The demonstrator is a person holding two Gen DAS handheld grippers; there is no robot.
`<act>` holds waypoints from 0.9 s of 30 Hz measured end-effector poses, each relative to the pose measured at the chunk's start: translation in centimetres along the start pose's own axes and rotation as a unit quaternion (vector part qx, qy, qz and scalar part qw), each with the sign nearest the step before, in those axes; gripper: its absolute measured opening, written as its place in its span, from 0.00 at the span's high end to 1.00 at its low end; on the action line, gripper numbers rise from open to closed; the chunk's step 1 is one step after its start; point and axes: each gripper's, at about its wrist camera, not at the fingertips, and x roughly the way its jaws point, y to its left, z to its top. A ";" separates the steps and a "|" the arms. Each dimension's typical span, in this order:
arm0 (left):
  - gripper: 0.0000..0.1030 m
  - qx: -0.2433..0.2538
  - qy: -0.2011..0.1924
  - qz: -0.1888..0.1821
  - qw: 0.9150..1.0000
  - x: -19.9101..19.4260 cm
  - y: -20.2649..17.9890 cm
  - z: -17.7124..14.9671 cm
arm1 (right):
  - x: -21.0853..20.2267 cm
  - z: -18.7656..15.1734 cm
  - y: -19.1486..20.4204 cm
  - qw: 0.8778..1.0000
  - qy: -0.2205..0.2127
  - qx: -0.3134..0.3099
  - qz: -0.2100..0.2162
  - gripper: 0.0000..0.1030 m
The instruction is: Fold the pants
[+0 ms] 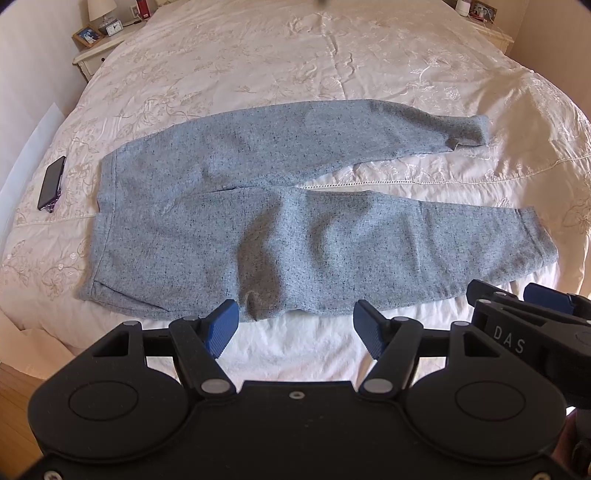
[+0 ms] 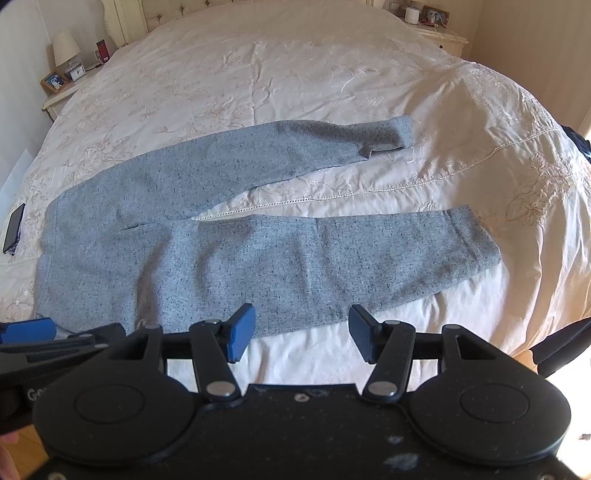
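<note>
Grey speckled pants lie flat on the bed, waistband to the left, both legs spread apart and pointing right; they also show in the right wrist view. My left gripper is open and empty, just above the near edge of the near leg. My right gripper is open and empty, also at the near edge of the near leg, further right. The right gripper shows at the right edge of the left wrist view.
The bed has a cream embroidered cover. A dark phone lies on the bed left of the waistband. A nightstand with a lamp, clock and photo frame stands at the far left. Another nightstand stands at the far right.
</note>
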 end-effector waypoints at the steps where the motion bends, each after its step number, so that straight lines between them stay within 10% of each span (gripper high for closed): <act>1: 0.32 0.000 0.001 -0.001 1.000 0.1 0.1 0.2 | 0.0 0.1 0.1 1.000 0.000 0.000 -0.001 0.42; 27: 0.33 0.097 0.024 -0.043 0.994 7.6 4.9 4.2 | 8.1 0.5 4.4 0.997 0.062 -0.009 -0.055 0.46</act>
